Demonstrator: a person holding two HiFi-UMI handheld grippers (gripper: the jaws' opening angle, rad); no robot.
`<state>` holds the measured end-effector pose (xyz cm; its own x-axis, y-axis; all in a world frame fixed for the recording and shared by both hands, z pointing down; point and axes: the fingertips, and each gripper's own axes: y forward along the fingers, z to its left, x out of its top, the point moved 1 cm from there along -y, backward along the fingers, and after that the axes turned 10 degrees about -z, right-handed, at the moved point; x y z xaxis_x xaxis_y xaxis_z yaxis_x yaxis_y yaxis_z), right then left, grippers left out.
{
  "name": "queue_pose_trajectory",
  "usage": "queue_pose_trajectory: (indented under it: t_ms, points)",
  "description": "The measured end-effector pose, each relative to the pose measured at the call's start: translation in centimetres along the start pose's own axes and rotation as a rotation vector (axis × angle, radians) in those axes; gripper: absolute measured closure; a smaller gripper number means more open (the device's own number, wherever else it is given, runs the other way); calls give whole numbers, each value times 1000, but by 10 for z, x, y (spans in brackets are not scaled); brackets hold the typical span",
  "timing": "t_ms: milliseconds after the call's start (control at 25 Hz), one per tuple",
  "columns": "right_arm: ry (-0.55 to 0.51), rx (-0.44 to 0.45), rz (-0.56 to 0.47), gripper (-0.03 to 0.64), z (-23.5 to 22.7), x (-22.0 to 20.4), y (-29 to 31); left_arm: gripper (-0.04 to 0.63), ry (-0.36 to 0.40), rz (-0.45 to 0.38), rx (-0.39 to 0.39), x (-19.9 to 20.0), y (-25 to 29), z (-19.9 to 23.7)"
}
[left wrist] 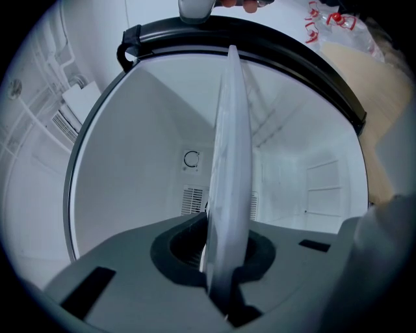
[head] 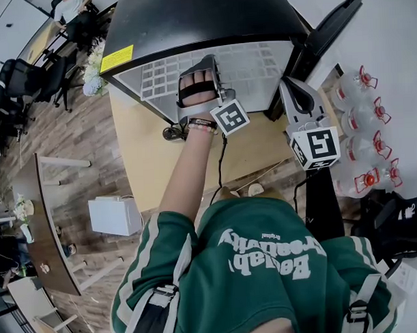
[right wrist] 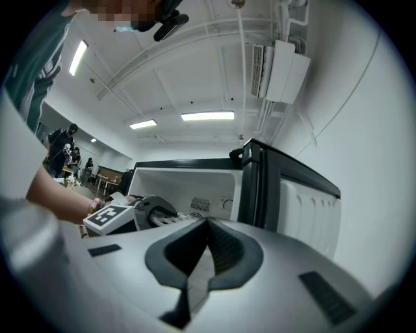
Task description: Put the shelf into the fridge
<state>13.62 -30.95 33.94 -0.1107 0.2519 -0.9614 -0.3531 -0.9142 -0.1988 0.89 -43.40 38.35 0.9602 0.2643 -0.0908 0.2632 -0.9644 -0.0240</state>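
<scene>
A small black fridge (head: 190,20) stands on a wooden table (head: 143,151) with its door (head: 333,28) swung open to the right. The white wire shelf (head: 253,65) lies level in the fridge's mouth. My left gripper (head: 203,65) is shut on the shelf's front edge. In the left gripper view the shelf (left wrist: 227,162) runs edge-on from the jaws of that gripper (left wrist: 218,260) into the white interior (left wrist: 130,169). My right gripper (head: 292,84) hovers beside the door, shut with nothing in it. Its own view shows its closed jaws (right wrist: 205,240) and the left gripper (right wrist: 140,211) at the fridge (right wrist: 188,185).
Several water bottles with red caps (head: 360,123) stand on the floor at the right by the wall. A cable (head: 219,165) trails over the table's front edge. A white box (head: 114,215) and a long wooden table (head: 43,223) stand at the left.
</scene>
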Motion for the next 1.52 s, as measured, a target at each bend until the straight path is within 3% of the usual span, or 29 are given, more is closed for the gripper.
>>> queue_pose_trajectory:
  t_ms: [1520]
  points:
    - [-23,19,12,614,-2,-7,6,575,22,12,9,-10,56,1]
